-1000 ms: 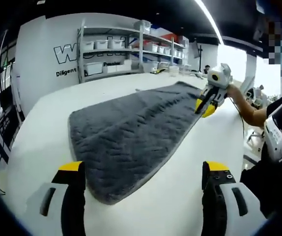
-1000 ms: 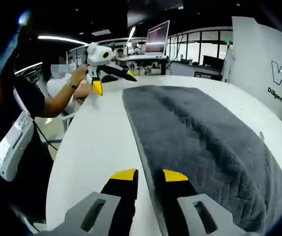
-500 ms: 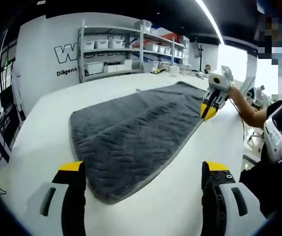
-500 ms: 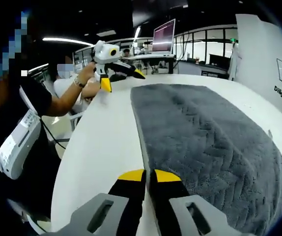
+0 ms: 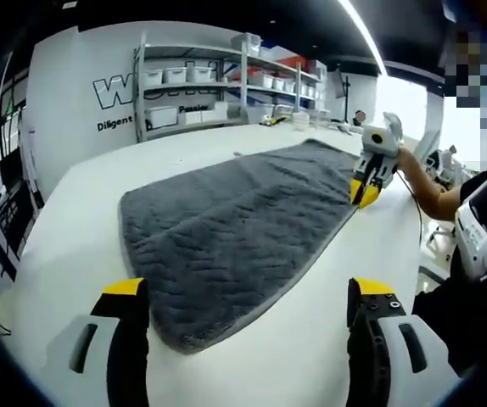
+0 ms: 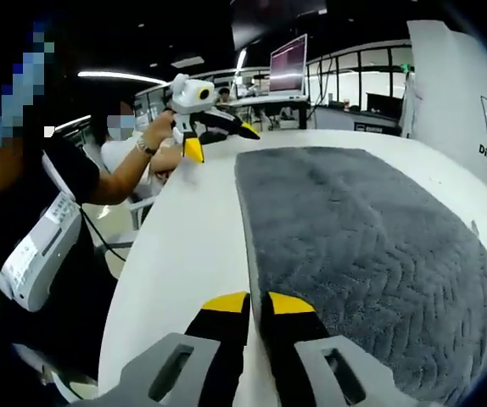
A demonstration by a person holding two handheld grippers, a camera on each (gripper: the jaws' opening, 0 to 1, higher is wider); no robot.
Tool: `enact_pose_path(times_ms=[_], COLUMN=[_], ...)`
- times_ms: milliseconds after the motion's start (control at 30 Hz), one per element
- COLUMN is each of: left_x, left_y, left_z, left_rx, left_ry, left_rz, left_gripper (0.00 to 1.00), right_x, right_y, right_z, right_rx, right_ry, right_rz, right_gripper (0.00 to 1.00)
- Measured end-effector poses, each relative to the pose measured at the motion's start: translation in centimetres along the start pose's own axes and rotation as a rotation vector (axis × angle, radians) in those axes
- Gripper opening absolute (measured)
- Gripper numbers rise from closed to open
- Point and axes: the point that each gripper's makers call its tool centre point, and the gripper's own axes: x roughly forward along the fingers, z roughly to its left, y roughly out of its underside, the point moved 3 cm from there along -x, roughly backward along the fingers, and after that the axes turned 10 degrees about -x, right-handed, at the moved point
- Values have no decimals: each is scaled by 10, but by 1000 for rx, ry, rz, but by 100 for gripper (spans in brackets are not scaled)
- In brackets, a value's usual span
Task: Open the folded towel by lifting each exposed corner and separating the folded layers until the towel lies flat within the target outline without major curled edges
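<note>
A grey towel (image 5: 235, 216) with a herringbone weave lies long and folded on the white table (image 5: 65, 254). In the left gripper view my left gripper (image 5: 248, 292) stands wide open just short of the towel's near end, with nothing between its jaws. My right gripper (image 5: 363, 192) shows there at the towel's far right edge. In the right gripper view the right gripper (image 6: 258, 302) is shut on the towel's (image 6: 362, 237) near left hem. The left gripper (image 6: 222, 142) hangs open above the table by the towel's far left corner, held by a hand.
Metal shelves (image 5: 201, 85) with white bins stand behind the table, before a white wall with lettering. A lit monitor (image 6: 288, 64) and desks lie beyond the table's far end. The person's body (image 6: 48, 212) stands along the table's edge, and bare tabletop (image 6: 184, 246) borders the towel.
The right gripper's jaws have come together on the towel's hem, from apart a second ago. The left gripper has stayed open in much the same place.
</note>
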Motion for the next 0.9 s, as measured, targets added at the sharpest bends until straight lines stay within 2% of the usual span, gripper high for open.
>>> enact_pose_path(times_ms=[67,133,233,300,433,533,600,700,733,800,900], left_x=[1,2,4,7,9,13,15,19,20,23,28], left_y=[-1,-2,-3,-5,-7,-11,-14,-18,-18,-18,-21], left_z=[-1,-3,-5,-7,-9,-12,-14,-21,-23,-27,-32], left_rx=[3,6,9,10,1,9,11,-9,-5,3,19], left_ry=[2,5,10,17,25,45,49,82,87,93,100], left_rz=[-1,-2,-4,-4,-6,-6,-12,-20,-17,-10,-18], left_gripper=[95,95,95,95,95,95,95,96,96,96,96], right_x=[-3,-7,-18,-28,-36,-62,-73,-85,-91,-98,-107], right_y=[-3,-10,-14,-11,-7,-1,5,18,27,30,40], right_z=[0,-3,-5,-10,-15,-25,-28,-32,-33,-35,-29], right_rx=[-14,-54,-37,1,18,44,90,130,149,159,172], right_ry=[13,57,93,144,188,288,315,378,398,433,441], right_rz=[-24,-75,-107,-115,-113,-181,-187,-162,-128,-143,-124], right_gripper=[17,25,28,36,62,66,72,98,97,100,99])
